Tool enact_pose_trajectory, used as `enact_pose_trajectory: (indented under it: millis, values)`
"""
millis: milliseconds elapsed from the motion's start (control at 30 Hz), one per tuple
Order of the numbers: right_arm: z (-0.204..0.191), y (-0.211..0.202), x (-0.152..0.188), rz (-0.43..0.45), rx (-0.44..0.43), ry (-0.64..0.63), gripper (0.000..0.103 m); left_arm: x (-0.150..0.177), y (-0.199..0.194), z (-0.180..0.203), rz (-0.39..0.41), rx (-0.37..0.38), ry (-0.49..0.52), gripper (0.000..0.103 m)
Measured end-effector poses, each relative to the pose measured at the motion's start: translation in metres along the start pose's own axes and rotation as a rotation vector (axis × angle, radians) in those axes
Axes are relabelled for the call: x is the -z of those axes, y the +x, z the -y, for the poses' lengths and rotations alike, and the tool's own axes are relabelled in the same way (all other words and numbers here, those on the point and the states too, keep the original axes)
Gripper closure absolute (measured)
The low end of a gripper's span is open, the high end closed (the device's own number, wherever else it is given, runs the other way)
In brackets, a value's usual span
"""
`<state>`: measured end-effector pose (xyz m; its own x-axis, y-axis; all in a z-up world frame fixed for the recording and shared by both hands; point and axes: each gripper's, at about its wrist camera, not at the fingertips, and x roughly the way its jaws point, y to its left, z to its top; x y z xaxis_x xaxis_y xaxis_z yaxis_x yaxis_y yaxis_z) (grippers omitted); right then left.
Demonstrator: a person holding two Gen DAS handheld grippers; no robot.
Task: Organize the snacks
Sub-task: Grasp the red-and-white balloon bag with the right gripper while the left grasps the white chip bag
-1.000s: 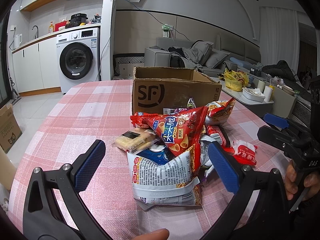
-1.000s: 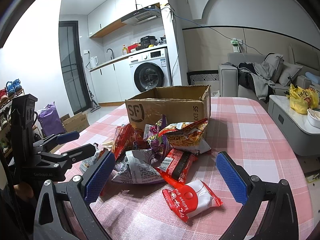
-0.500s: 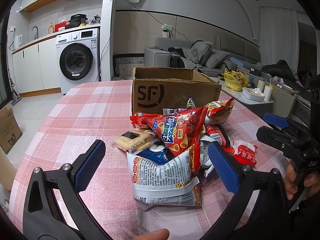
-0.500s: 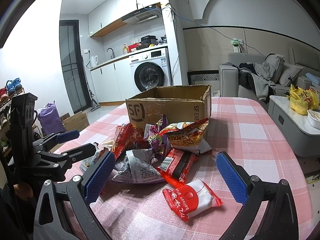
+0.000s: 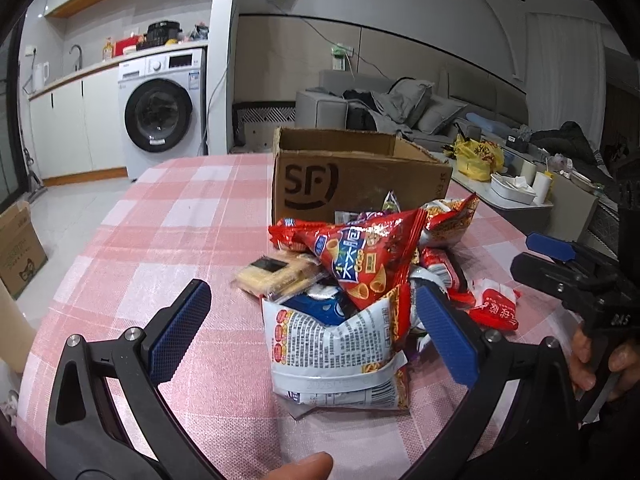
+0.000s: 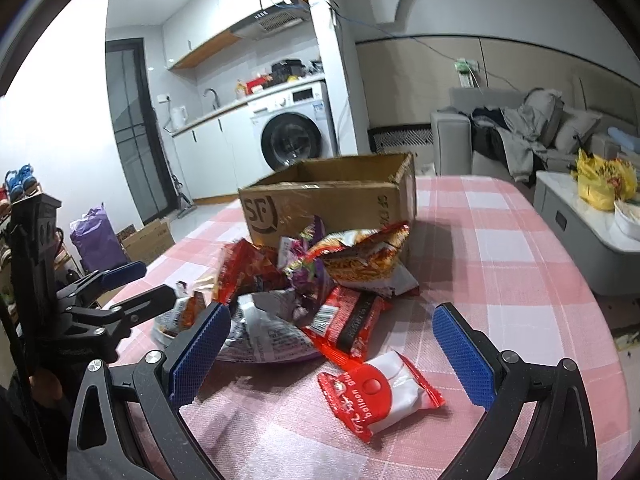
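Crinkled foil snack bags [image 5: 352, 280] lie heaped on the pink checked table [image 5: 168, 216] before an open brown cardboard box [image 5: 352, 176]; left claw [image 5: 316, 328] gapes. Right view: right claw [image 6: 332, 352] spread wide, empty, above a glossy red-white packet [image 6: 380, 396]; bare cloth rightward.

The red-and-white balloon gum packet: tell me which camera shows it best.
The right wrist view. The balloon gum packet lies whole and unobstructed between the open right tool fingers, its lettering readable. The left wrist view shows only part of it, small at the pile's right edge.
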<state>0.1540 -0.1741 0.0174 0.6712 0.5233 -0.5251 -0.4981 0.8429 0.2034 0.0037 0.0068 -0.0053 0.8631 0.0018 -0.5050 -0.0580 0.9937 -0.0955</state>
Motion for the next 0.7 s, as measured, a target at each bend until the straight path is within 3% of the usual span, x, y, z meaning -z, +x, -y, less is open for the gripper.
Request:
enact_pose_trajectory:
  millis: [267, 400, 700]
  values:
    - [0.011, 0.006, -0.008, -0.074, 0.032, 0.018, 0.000, -0.001, 0.004, 0.000, -0.075, 0.038, 0.027, 0.001]
    - [0.016, 0.010, -0.008, -0.130, 0.046, 0.024, 0.000, 0.001, 0.009, -0.007, -0.121, 0.050, -0.006, 0.001]
    - [0.019, 0.030, 0.009, -0.301, 0.048, -0.041, 0.000, 0.009, 0.024, -0.006, -0.216, 0.076, -0.011, 0.001]
